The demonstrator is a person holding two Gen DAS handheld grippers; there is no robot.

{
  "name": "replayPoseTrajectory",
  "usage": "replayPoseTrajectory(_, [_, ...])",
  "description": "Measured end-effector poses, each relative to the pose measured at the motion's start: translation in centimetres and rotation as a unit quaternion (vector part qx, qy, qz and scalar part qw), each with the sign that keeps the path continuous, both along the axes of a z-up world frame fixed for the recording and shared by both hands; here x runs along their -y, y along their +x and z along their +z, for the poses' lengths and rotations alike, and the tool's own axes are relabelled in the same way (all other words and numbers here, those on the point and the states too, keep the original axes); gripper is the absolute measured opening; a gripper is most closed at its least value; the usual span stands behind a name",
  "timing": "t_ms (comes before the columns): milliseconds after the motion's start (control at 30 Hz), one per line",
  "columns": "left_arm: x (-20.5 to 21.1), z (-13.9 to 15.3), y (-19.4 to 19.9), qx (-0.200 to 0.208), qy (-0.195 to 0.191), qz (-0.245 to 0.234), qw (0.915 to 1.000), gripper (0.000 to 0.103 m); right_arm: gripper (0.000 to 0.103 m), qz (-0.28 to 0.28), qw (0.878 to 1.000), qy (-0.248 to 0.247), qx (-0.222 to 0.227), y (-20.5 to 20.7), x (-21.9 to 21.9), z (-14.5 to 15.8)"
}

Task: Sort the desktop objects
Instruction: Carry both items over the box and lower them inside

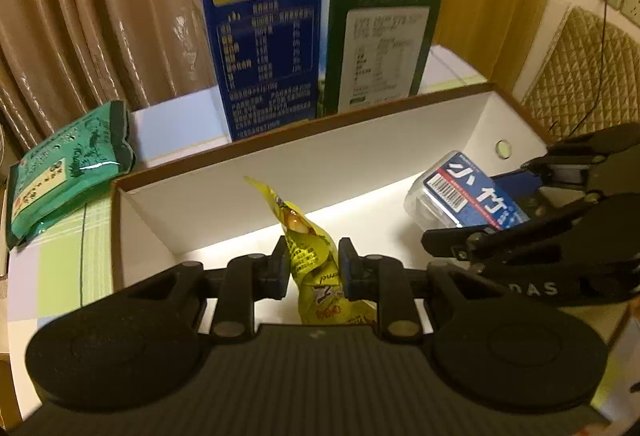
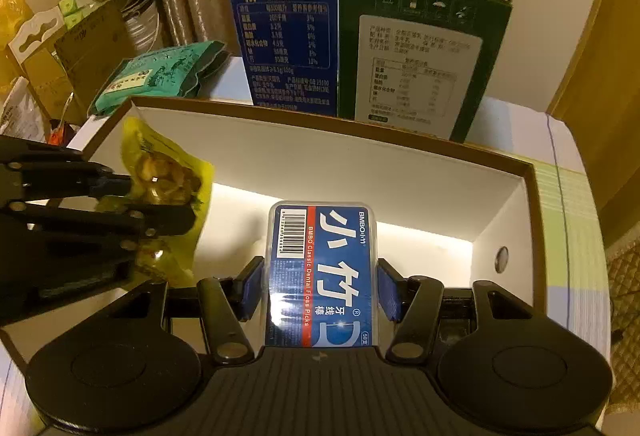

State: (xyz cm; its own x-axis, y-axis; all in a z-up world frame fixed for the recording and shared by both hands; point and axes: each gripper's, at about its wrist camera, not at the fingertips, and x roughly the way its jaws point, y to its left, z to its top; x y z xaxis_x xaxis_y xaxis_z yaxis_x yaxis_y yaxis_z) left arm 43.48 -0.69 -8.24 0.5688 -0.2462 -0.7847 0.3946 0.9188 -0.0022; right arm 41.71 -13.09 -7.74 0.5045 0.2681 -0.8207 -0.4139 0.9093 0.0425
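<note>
left gripper (image 1: 313, 268) clamped on yellow packet (image 1: 316, 260), over box (image 1: 280, 155) | right gripper (image 2: 320, 290) clamped on floss case (image 2: 322, 276), alongside over same box, both pointing forward

My two wrist cameras look forward and down, close over the white box (image 1: 248, 171); each catches the other gripper at its edge, both sharing the cartons (image 2: 280, 15) behind.
</note>
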Motion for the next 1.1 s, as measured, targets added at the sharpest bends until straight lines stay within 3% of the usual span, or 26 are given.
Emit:
replayPoseTrajectory(367, [0.4,-2.5,2.9,-0.022,0.032,0.003,0.9992,0.020,0.054,-0.001,1.000,-0.014,-0.016,1.6,-0.1,-1.8])
replayPoseTrajectory(533, [0.5,-2.2,2.7,-0.007,0.049,-0.010,0.9987,0.033,0.055,-0.001,1.000,-0.014,-0.018,1.8,0.1,-2.1])
replayPoseTrajectory(933, [-0.2,-1.5,2.5,0.000,0.046,-0.004,0.9989,0.039,0.055,-0.002,1.000,-0.014,-0.022,2.4,0.3,-2.8])
replayPoseTrajectory(1100, [0.0,-0.9,1.8,0.018,0.051,-0.002,0.9986,0.046,0.058,0.015,1.000,-0.019,0.006,2.2,-0.1,-2.5])
